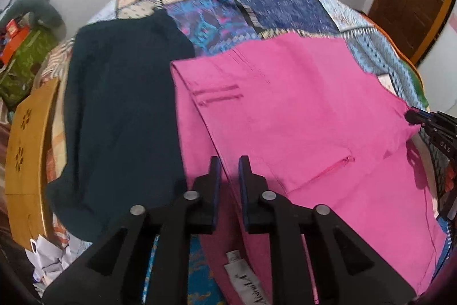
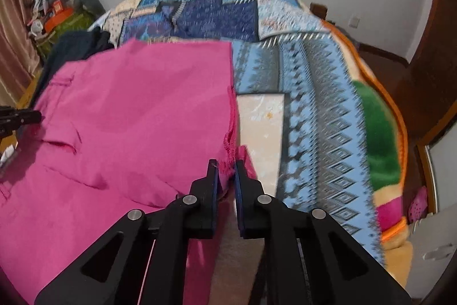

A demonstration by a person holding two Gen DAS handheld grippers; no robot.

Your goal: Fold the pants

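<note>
Left wrist view has my left gripper (image 1: pixel 229 162) low over the near edge of the pink pants (image 1: pixel 300 110), its two black fingers (image 1: pixel 212 182) pointing forward with a narrow gap between the blue pads. Pink cloth runs under and between them, but I cannot tell whether any of it is actually pinched — the layers lie flat there. At the far right of this view the tip of my right gripper (image 1: pixel 414 116) reaches in and touches the pants' right edge.

On the right wrist view, my right gripper (image 2: pixel 226 165) sits at the frayed hem corner of the pants (image 2: pixel 137 110), jaws drawn close together with a bunch of pink fabric gathered between the pads, so it is pinching the cloth. My left gripper (image 2: pixel 25 116) shows as a dark tip at the left edge, against the pants.

The pants lie spread on a patchwork blanket (image 1: pixel 271 2) covering the bed, folded over so one layer rests on another with a diagonal fold line running across. I can see a welt pocket (image 1: pixel 220 95), a zip pocket lower down and a white label (image 1: pixel 242 279) at the near edge. A dark navy garment (image 1: pixel 120 116) lies just beside the pants on the left, touching them. Both views are slightly blurred toward the far end of the bed.
</note>
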